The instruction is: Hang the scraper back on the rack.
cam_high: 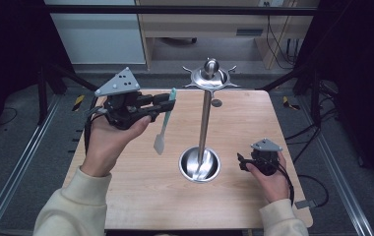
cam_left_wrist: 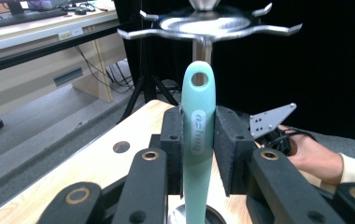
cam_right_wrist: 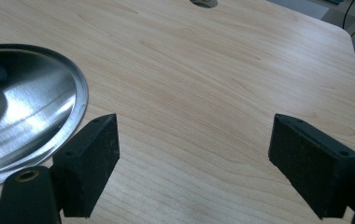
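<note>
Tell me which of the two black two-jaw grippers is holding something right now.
The left gripper: its jaws are clamped on the handle of a mint-green silicone spatula raised above the wooden table. The right gripper is open with only tabletop between its jaws.

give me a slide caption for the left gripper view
Left tool shut on a mint green spatula by its handle, hanging hole up, facing the steel hook stand.

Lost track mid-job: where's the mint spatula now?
In the high view the mint spatula hangs from the left gripper, clamped by its handle, above the table's left side, left of the steel stand.
</note>
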Demonstrator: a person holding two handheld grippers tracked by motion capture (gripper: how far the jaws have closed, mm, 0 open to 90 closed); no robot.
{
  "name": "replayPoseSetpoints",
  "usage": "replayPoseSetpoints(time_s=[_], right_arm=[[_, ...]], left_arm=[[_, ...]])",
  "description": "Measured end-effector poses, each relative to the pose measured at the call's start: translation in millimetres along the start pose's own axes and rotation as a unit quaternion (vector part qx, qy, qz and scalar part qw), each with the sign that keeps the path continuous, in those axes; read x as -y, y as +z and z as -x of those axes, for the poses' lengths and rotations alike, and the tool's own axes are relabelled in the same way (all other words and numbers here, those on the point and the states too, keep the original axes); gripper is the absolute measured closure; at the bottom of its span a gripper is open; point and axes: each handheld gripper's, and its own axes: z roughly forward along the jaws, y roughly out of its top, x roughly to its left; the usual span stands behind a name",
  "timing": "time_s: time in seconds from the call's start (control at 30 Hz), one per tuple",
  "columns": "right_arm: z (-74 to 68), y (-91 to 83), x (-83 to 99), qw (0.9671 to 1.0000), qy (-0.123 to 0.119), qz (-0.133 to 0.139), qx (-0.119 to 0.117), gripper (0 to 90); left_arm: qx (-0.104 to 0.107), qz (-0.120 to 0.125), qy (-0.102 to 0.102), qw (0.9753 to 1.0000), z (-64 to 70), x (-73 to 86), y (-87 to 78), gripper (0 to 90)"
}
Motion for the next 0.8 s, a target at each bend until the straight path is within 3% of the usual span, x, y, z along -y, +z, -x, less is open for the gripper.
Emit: replayPoseSetpoints(time_s=[0.8], right_arm=[[0.7,-0.5,0.1,1.0,0.001,0.0,-0.001,16.6]], left_arm=[[0.008,0.003,0.003,1.0,1.4,-11.0,12.6,74.2]])
